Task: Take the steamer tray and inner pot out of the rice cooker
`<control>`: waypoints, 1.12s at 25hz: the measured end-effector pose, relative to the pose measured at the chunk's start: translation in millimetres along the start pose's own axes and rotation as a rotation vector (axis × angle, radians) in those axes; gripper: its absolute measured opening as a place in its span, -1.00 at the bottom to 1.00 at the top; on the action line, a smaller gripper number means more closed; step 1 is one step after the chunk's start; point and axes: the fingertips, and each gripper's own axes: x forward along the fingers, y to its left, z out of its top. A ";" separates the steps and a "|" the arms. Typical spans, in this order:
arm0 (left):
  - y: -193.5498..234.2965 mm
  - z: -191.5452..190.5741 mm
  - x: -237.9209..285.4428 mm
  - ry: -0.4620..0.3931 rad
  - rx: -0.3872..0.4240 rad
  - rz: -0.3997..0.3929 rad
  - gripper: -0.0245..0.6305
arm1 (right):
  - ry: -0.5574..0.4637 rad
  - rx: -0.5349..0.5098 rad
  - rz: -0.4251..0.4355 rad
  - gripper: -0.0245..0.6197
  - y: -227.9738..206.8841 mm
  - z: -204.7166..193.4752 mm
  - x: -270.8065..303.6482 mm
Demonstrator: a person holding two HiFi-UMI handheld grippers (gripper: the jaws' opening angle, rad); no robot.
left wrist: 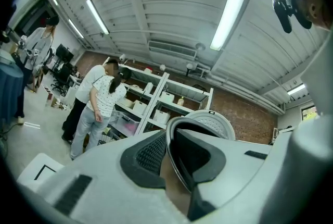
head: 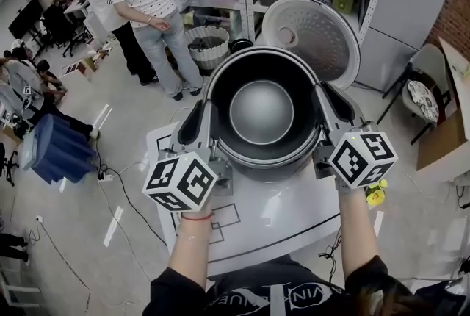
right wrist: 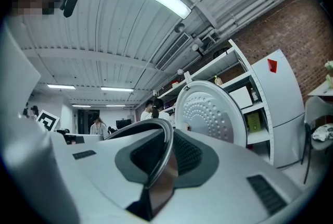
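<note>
1. Pot [head: 261, 112] hangs between both grippers over the table's [head: 294, 219] far edge, just in front of the open lid [head: 312, 31]. The cooker body is mostly hidden under it.
2. Left gripper [head: 197, 117] is clenched on the pot's left rim. The left gripper view shows the rim [left wrist: 169, 150] pinched between its pads.
3. Right gripper [head: 332, 105] is clenched on the opposite rim [right wrist: 165, 155] in the same way.
4. Grips on opposite sides probably keep the pot level and stop it swinging.
5. Lid is tipped back, which leaves the pot a clear way up.
6. Steamer tray is not in view, and the pot looks empty. Likely the pot removal is under way, and next it needs a set-down spot near the table's near edge.
</note>
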 end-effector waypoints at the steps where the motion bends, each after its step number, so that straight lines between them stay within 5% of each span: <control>1: 0.3 3.2 -2.3 -0.010 0.000 0.004 -0.74 | -0.004 -0.001 0.007 -0.76 3.0 2.2 0.5; 15: 26.9 50.5 -60.4 -0.105 -0.024 0.049 -0.75 | -0.075 0.000 0.107 -0.77 78.2 31.8 9.0; 28: 90.0 69.2 -166.3 -0.102 -0.046 0.144 -0.75 | -0.027 0.033 0.189 -0.77 189.2 -5.1 -3.5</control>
